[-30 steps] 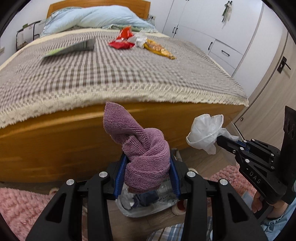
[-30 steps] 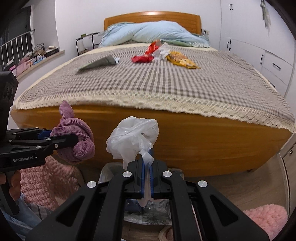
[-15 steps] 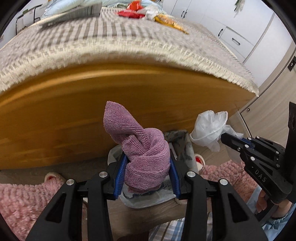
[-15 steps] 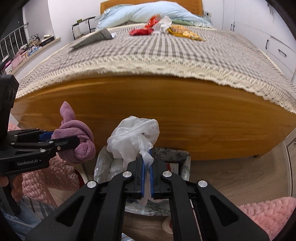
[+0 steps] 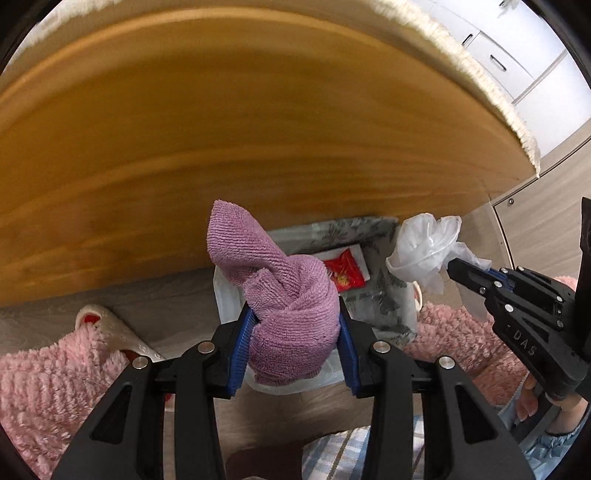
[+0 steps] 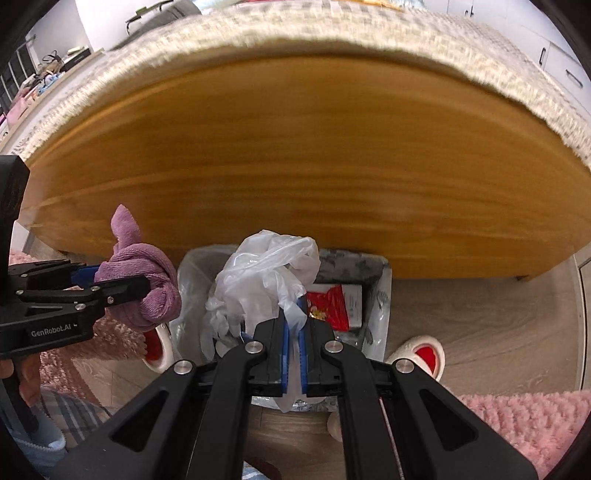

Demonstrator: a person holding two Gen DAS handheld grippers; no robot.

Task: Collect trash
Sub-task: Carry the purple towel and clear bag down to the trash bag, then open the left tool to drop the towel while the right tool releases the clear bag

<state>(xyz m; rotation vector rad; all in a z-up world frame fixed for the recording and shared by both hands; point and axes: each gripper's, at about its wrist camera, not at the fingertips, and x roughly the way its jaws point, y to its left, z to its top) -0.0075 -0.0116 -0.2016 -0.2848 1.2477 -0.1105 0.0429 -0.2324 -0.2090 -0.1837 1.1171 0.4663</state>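
Observation:
My left gripper (image 5: pixel 293 332) is shut on a purple cloth (image 5: pixel 284 295), which also shows in the right wrist view (image 6: pixel 142 280). My right gripper (image 6: pixel 293 332) is shut on a crumpled clear plastic bag (image 6: pixel 266 277), seen in the left wrist view (image 5: pixel 428 247) too. Both hang just above a bin with a plastic liner (image 5: pixel 391 310) on the floor against the bed. Inside the bin (image 6: pixel 380 280) lies a red and white wrapper (image 6: pixel 332 306).
The wooden bed frame (image 5: pixel 258 129) fills the view ahead, with a fringed checked blanket (image 6: pixel 332 33) on top. Pink fluffy rugs (image 5: pixel 44 391) (image 6: pixel 524 421) lie left and right. White and red slippers (image 6: pixel 421 350) sit beside the bin. White cabinets (image 5: pixel 524 55) stand at right.
Both grippers have tilted and dropped down toward the bin. The bed top has slid out of view and the bin's inside now shows. Both grips are unchanged.

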